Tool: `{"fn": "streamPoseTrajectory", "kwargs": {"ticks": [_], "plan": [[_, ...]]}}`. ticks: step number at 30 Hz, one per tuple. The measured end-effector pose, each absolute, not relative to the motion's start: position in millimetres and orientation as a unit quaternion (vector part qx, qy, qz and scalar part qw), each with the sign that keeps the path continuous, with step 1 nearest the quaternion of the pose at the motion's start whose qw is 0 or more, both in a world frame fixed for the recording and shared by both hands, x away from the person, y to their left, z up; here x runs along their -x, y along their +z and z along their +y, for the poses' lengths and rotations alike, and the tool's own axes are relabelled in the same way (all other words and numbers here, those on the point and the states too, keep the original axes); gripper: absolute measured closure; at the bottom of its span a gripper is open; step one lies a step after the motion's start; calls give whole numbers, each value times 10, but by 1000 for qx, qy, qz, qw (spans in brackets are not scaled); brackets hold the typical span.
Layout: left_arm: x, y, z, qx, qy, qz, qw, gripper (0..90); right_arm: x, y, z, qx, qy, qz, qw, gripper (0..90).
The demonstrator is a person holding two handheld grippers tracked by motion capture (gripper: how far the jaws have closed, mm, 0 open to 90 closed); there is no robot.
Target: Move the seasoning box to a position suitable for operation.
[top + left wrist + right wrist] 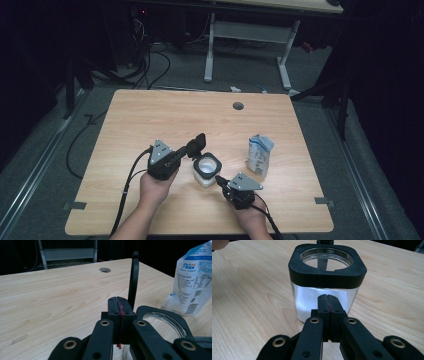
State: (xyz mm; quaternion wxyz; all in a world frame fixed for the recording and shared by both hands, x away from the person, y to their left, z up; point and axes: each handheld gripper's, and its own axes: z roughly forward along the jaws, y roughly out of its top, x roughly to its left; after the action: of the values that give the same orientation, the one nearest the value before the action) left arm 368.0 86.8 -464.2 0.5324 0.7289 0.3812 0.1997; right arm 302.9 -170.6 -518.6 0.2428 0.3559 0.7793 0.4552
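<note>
Jar [207,170] sits mid-worktop toward your near edge, between both tools. Left tool [199,143], jaws closed, pinches the black lid [133,280] upright just beyond the jar's far side. Right tool [220,180], jaws closed and empty, is just short of the near glass wall. Bag [260,155] stands toward the right edge.

Light falls from above onto my pale wooden table [150,120], leaving the surrounding room nearly black. In my gripper views the near black linkages are soft and out of focus. The square clear glass jar with black rim [327,277] shows mild glare; shadows under it are faint.
</note>
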Motion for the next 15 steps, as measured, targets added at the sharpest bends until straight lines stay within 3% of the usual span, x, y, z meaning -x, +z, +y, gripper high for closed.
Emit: {"fn": "streamPoseTrajectory", "kwargs": {"ticks": [15], "plan": [[-3583, -4702, 783, -738, 196, 365, 532, 899, -3025, -5185, -1704, -355, 456, 779, 243, 894]]}}
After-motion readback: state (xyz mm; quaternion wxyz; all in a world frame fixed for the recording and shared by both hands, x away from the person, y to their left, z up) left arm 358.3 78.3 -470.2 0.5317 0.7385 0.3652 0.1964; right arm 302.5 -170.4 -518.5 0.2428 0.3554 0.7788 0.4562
